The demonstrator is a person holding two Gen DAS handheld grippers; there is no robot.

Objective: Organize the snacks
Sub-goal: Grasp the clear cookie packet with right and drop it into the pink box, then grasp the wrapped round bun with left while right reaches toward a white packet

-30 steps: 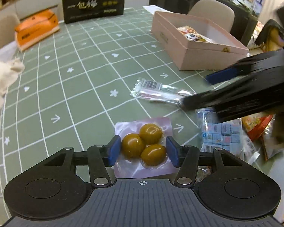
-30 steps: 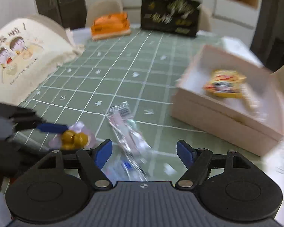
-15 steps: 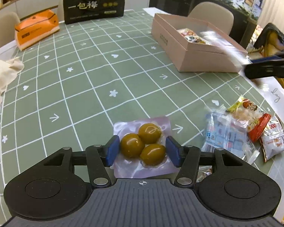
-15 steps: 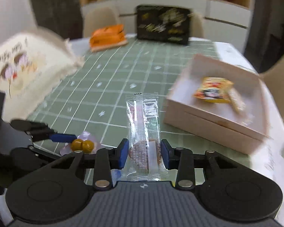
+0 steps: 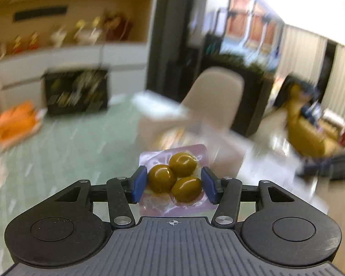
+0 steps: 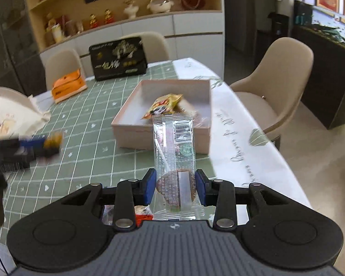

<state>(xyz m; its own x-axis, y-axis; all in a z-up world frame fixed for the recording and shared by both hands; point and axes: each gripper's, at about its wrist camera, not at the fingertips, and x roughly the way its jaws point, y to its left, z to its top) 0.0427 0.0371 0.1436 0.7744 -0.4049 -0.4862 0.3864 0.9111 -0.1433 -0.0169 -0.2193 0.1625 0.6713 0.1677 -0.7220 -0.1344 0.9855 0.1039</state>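
Bench [image 6: 85, 151]: green cloth with a white grid and small white marks; along its right edge a white runner [image 6: 239, 151] with cursive writing, too slanted to read.
Chairs: a beige chair [image 6: 280, 78] just right of the bench, others at the far side.
Shelf [image 6: 126, 7]: figurines and packets above white cabinets — labels too small to read.
Black bag [image 6: 118, 58]: stands at the far end of the bench; large pale Chinese characters, "包梅" legible, with a tree picture above.
Box [image 6: 163, 135]: open pink carton, mid-bench, right of centre; inside lies a yellow-orange packet [image 6: 163, 105], its print too blurred to read.
Cloth bag [image 6: 9, 112]: cream, at the left edge, a cartoon print partly in view.
Orange pack [image 6: 67, 85]: flat, near the black bag, left of it; dark print, unreadable.
Right gripper [image 6: 175, 187]: blue pads clamped on a clear wrapper [image 6: 173, 147] held upright above the bench in front of the box; a barcode at its top, a round green stamp and fine print below, a brown snack at the pads.
Left gripper [image 5: 174, 184]: pads pressed on both sides of a pouch [image 5: 174, 179] — clear, pinkish, holding three glossy olive-brown balls, lifted off the bench; all behind it is motion-blurred.
Loose snacks [image 6: 140, 211]: red-and-white packets under the right gripper, mostly hidden.
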